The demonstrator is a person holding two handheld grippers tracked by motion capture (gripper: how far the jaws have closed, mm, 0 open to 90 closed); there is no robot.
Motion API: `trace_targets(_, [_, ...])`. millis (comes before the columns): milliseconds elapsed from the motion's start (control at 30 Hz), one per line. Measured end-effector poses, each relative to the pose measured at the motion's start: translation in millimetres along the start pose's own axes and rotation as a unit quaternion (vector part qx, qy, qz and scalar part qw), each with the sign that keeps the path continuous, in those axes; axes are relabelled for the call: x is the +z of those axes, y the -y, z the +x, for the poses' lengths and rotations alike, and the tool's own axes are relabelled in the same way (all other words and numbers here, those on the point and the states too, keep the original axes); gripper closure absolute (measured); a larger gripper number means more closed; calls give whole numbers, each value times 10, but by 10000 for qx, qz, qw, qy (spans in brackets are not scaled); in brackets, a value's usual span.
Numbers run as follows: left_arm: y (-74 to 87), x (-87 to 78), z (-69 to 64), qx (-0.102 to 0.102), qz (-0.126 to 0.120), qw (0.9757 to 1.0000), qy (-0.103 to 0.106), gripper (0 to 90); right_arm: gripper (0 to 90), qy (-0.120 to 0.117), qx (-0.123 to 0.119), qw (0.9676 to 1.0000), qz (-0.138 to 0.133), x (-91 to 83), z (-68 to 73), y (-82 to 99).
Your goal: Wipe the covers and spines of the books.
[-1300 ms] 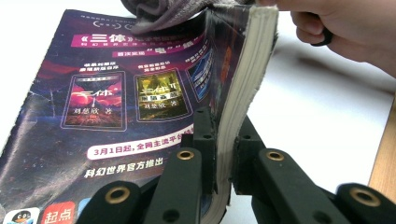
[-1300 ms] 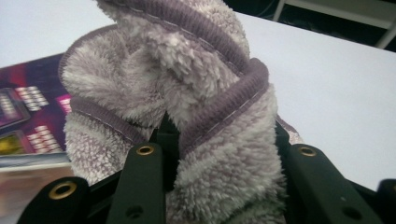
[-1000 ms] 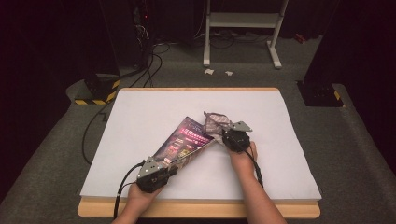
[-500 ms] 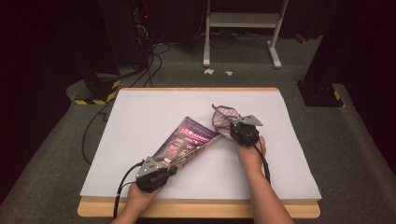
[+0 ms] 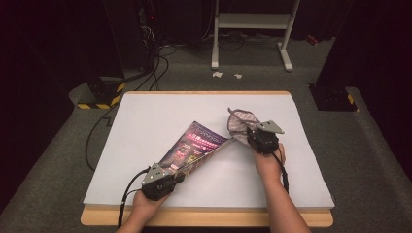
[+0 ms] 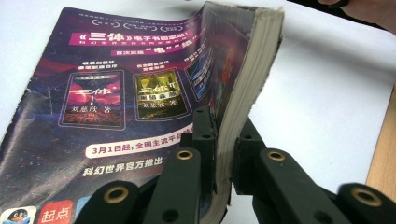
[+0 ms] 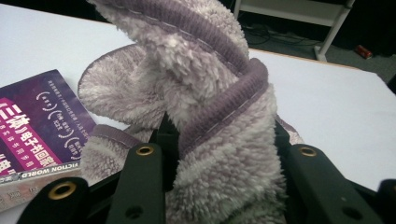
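Fluffy grey slipper [image 7: 205, 121] sits pinched in the right claw [image 5: 248, 135], mid-tabletop [image 5: 301, 170]; left claw [image 5: 177, 171] clamps the magazine [image 6: 140, 93] spine near the front edge. Better lift the slipper clear, grip steady.

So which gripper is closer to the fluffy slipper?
Right. The right gripper is clamped on the fluffy slipper, lifting it. The left gripper is farther off, gripping the magazine near the table's front edge.

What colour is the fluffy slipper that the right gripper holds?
The slipper is pale greyish-lilac fleece with a darker purple ribbed trim; the right gripper view shows it best.
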State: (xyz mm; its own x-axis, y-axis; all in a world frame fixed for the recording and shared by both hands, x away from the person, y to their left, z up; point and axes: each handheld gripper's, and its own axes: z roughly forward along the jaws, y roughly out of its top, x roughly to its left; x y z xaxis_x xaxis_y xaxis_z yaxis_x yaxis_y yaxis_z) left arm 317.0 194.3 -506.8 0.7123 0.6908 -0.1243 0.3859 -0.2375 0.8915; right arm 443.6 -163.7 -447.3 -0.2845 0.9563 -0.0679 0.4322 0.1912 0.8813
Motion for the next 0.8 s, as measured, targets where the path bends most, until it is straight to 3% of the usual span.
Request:
trace_targets(533, [2, 2, -5, 4, 13, 10000, -2, 826, 623, 187, -11, 9996, -189, -342, -218, -42])
trace_targets(800, [2, 3, -6, 15, 17, 10000, -2, 826, 615, 299, -17, 9995, -97, -490, -342, 102])
